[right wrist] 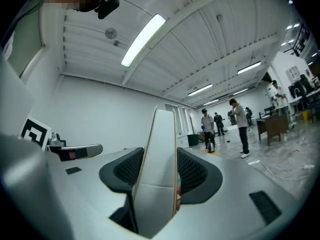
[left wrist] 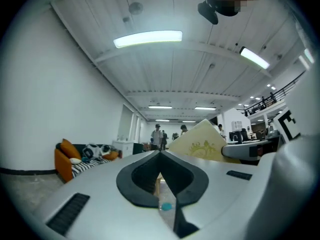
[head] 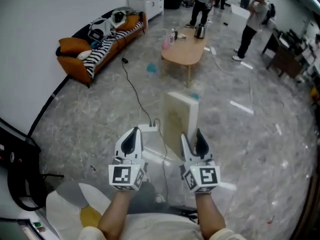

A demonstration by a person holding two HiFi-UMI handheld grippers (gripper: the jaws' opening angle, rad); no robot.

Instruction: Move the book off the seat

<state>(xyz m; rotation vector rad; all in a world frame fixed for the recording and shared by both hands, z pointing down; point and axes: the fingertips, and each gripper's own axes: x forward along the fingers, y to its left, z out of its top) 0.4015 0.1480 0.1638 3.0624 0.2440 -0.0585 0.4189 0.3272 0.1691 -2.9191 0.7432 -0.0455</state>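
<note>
Then, right gripper (head: 192, 143): jaws were clamped on the book (head: 181, 119) at its lower end.
Book: stood aloft over the floor (head: 260, 149), long axis toward 12 o'clock.
Left gripper (head: 132, 140): was closed, empty, at book's 9 o'clock.

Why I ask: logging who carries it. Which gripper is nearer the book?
Right. The right gripper is clamped on the book, holding it upright; the left gripper, shut and empty, sits just left of it, not touching.

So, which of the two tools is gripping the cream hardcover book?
The right tool: the cream hardcover book stands clamped between its jaws. The left tool has its jaws together on nothing.
</note>
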